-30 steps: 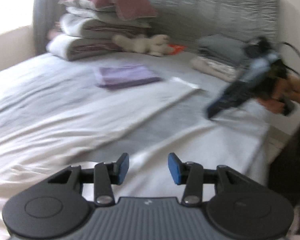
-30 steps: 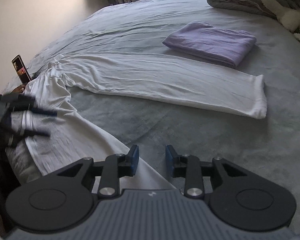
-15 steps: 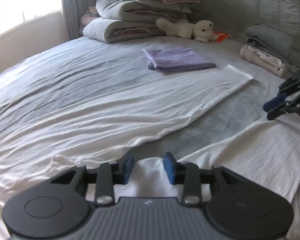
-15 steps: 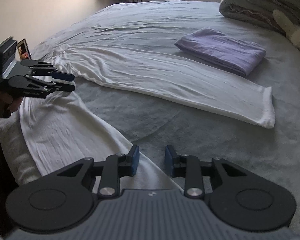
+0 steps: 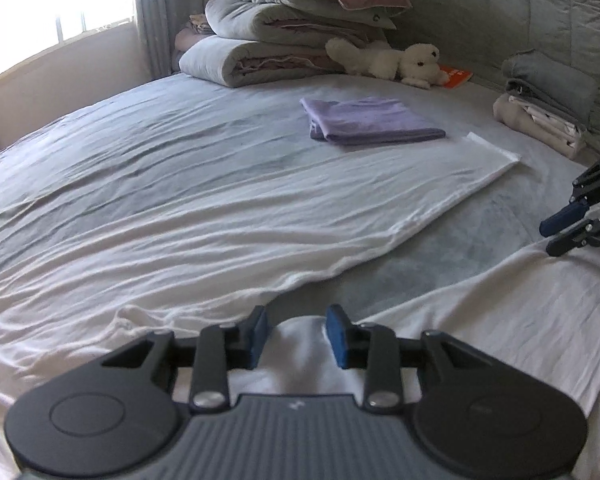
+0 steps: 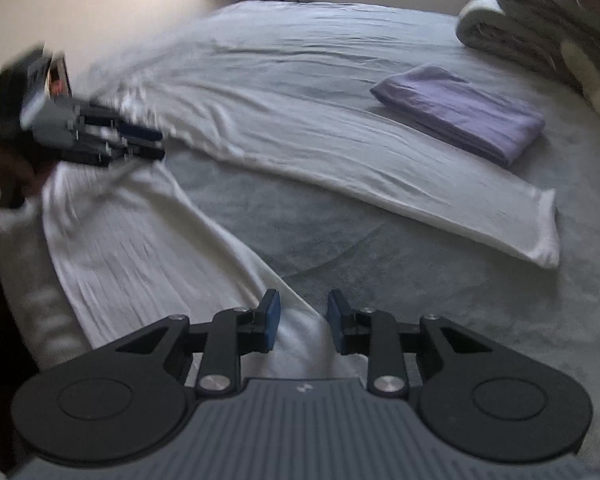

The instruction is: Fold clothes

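White trousers [image 5: 228, 224] lie spread on the bed [image 6: 440, 288], one leg reaching toward the folded purple cloth [image 5: 364, 122], the other trailing off the near edge. The left gripper [image 5: 296, 334] sits at the crotch with a hump of white cloth between its jaws, which have just been closing; whether the pads already bite is unclear. The right gripper [image 6: 302, 320], jaws likewise closing, straddles the near leg's edge. Both should pinch full cloth layers firmly before lifting, then carry the near leg squarely over the far one.
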Available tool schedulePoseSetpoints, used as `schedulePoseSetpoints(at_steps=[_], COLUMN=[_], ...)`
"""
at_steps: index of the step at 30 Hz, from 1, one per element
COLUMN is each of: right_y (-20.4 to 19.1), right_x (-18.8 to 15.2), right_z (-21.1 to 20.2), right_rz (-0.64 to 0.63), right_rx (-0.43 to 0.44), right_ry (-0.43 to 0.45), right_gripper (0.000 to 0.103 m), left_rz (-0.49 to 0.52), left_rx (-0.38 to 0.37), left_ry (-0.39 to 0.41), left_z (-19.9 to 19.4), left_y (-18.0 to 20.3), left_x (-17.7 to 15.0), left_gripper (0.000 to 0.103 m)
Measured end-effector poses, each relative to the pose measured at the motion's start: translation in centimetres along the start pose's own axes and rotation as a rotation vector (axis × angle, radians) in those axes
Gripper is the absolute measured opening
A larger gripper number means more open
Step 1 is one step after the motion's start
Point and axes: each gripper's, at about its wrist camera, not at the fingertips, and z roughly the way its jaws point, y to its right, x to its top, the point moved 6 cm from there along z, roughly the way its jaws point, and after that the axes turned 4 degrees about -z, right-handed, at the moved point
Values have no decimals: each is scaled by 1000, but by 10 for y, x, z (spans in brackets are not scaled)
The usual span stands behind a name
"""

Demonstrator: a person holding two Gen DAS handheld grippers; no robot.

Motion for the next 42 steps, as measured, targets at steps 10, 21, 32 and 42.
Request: schedulePoseSetpoints(at_steps=[10, 21, 32, 42], right_y=[-24, -19, 0, -78], right_x=[-7, -4, 15, 70], right_z=[-16, 5, -13, 14], right_rz=[-68, -47, 97, 42], right_rx=[-188, -256, -232, 17], right_ry=[115, 86, 145, 152], right_gripper=[4, 6, 17, 19], left_rz=[34, 66, -64, -302], left_rx=[143, 198, 255, 470], left_ry=[156, 91, 127, 87], left_z=[-19, 0, -48, -107], left_y=[16, 20, -16, -101], left_x=[-2, -7, -27, -71], left_gripper=[2, 7, 33, 37])
